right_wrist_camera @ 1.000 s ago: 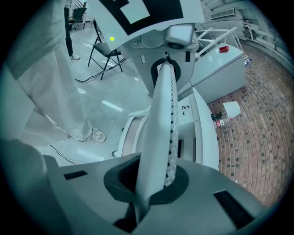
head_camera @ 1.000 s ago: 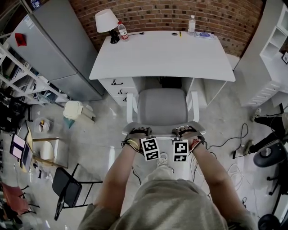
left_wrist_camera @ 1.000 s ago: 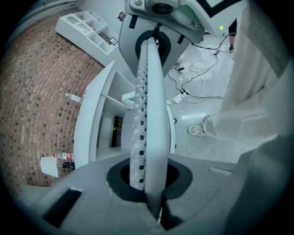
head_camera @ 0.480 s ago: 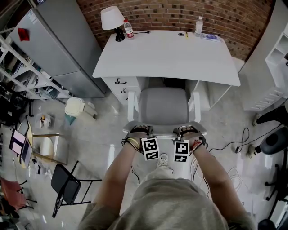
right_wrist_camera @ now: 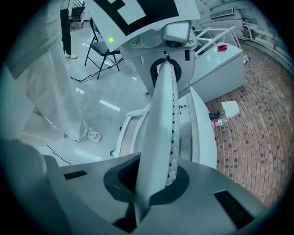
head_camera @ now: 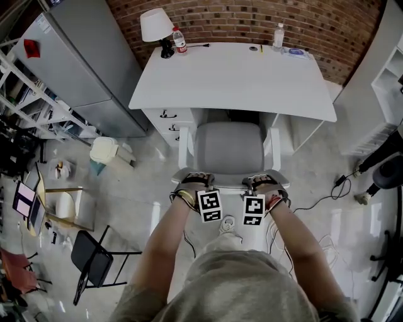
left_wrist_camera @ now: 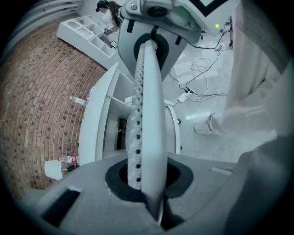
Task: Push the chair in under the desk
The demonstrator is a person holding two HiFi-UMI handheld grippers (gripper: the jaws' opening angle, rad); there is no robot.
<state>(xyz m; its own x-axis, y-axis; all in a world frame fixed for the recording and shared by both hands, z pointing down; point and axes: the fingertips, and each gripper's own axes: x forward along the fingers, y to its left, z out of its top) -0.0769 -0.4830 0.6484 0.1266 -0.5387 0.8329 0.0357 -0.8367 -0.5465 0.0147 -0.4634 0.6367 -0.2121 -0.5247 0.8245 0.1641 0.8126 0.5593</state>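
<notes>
Nearest the camera, the person's two forearms reach forward side by side. The left hand-held gripper and the right hand-held gripper sit at the near edge of the chair's backrest, left and right of its middle; whether the tips press on it cannot be told. The right one is clenched with nothing between its jaws. The left one's jaws have just been easing apart, yet they show no real gap and nothing lies between them.

The grey chair with white armrests stands on the pale floor, facing the desk. Its seat lies almost wholly out in front of the tabletop, only its far edge reaching the desk's front edge, beside the drawers.

At the tabletop's far edge stand a lamp and a red-labelled bottle on the left and a clear bottle on the right, against the brick wall.
</notes>
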